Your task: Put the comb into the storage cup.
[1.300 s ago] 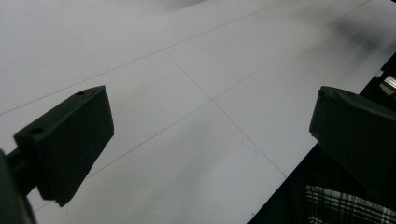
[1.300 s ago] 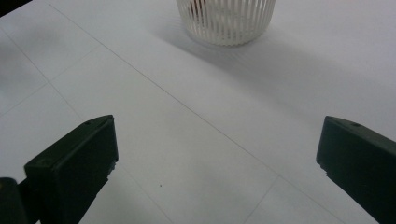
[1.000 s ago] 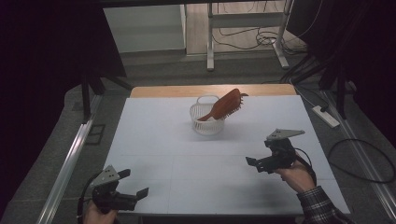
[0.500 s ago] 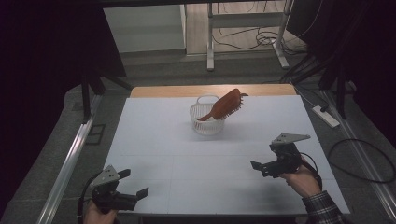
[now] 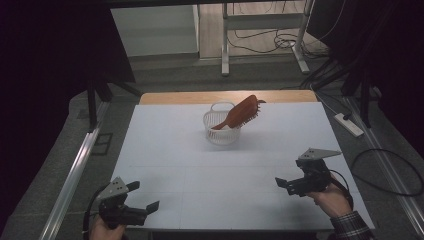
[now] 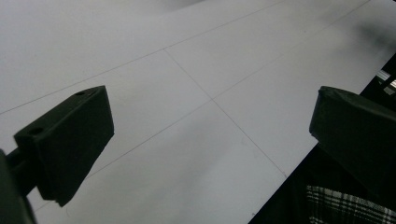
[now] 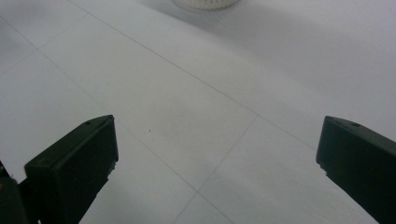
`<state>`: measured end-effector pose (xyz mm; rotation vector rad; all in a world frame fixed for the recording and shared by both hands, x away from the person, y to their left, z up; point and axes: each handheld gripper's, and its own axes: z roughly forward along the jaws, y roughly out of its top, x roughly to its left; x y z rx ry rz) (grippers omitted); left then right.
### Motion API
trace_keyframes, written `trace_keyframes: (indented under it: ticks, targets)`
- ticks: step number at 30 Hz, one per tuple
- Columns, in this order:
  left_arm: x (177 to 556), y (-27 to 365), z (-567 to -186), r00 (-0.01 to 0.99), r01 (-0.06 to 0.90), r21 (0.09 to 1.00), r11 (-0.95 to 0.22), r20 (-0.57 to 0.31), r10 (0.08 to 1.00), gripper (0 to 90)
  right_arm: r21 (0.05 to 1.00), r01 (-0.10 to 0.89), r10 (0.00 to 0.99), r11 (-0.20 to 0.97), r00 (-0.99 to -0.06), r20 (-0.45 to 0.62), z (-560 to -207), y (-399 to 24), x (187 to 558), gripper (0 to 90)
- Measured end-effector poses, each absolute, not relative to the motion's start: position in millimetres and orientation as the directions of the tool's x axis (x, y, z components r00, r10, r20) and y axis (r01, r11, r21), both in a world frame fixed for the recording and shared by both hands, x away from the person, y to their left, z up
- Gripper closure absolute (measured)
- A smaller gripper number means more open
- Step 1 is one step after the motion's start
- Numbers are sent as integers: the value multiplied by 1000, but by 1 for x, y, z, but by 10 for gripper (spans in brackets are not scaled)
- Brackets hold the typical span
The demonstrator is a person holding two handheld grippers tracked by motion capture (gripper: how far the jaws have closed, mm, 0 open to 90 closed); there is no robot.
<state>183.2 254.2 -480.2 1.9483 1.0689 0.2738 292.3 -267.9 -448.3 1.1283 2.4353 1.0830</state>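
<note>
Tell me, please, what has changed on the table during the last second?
The right gripper drew back toward the person and the table's right edge, jaws open and empty. The left gripper, the hairbrush and the white basket stayed as they were.

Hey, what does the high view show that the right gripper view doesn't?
High view alone: the brown hairbrush leaning in the white basket, its bristled head poking over the rim, plus the left gripper and the person's hands at the near edge. Right gripper view alone: a close look at its own open black fingers with nothing between them, above faint grid lines. Both share the white table, the right gripper and the basket's base.
</note>
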Motion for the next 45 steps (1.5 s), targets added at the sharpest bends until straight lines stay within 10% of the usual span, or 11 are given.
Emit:
trace_keyframes:
  ticks: [45]
  targets:
    - [182, 254, -480, 589, 581, 772, -258, -180, 788, 1, 666, 631, 834, 398, -551, 23, -461, -317, 249, 0]
